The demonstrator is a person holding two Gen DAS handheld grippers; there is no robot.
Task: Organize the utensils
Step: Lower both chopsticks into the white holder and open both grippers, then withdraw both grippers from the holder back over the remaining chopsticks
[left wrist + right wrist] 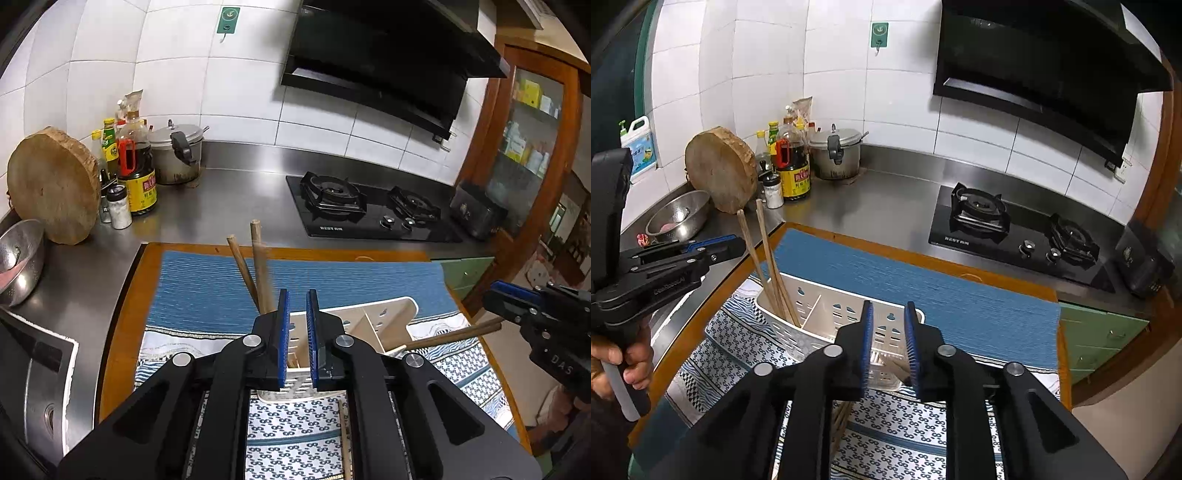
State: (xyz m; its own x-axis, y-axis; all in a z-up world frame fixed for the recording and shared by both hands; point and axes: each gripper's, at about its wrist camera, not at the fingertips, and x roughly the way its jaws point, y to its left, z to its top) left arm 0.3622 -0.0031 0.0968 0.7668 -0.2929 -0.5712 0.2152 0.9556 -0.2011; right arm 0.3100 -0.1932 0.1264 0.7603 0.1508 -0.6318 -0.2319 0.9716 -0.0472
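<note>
- Left wrist view: our left gripper (pixel 296 295) fills the lower centre of the frame, its blue pads (pixel 282 332) parted by a narrow gap with nothing between them, hovering over the near end of the white utensil caddy (pixel 384 317).
- Two wooden chopsticks (pixel 258 266) stand upright in the caddy just beyond the pads, leaning toward the upper centre of the frame.
- Another chopstick pair (pixel 454 334) juts from the caddy's right end toward the right edge, where our right gripper (pixel 495 295) shows; from here we cannot tell its opening.
- Right wrist view: our right gripper (pixel 889 308) sits in the lower centre, jaws apart and empty, above the caddy's (pixel 827 306) right compartment.
- More chopsticks (pixel 842 421) lie on the patterned cloth (pixel 897 424) between the gripper's arms.
- At the left edge our left gripper (pixel 733 245) shows side-on, near the standing chopsticks (pixel 768 258).
- Farther back lie the blue mat (pixel 942 291), the steel counter (pixel 886 206), and the gas stove (pixel 1015 229) at right.
</note>
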